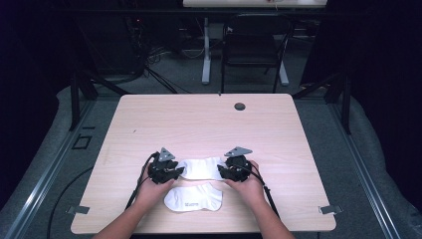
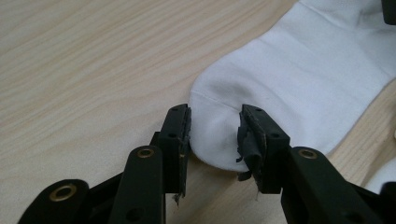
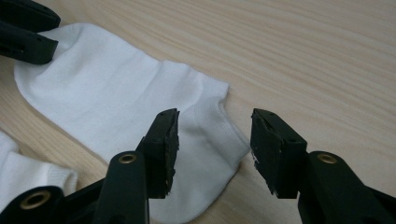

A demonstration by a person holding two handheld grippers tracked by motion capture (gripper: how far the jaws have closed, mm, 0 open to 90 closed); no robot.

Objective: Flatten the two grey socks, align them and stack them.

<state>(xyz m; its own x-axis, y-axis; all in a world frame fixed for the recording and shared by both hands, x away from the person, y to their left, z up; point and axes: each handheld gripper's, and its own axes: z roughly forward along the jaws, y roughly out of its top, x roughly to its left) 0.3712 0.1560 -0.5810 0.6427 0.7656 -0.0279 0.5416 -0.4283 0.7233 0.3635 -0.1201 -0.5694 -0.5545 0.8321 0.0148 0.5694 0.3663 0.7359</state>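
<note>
We have both grippers at the far sock point(image 1: 201, 168), which lies flat on the table point(image 1: 199, 119) just beyond the near sock point(image 1: 194, 199). Left gripper point(image 2: 214, 135) straddles the toe, jaws parted, not yet clenched. Right gripper point(image 3: 212, 144) gapes over the cuff. Next, we judge: close both, then lift. No containers in view.

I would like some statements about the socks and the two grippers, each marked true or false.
1. Two white socks lie on the table. True: the far sock and the near sock.
2. The left gripper is shut tight on the far sock. False: its jaws stand open around the toe end.
3. The right gripper is open at the cuff end. True.
4. The near sock is held by a gripper. False: it lies free.
</note>
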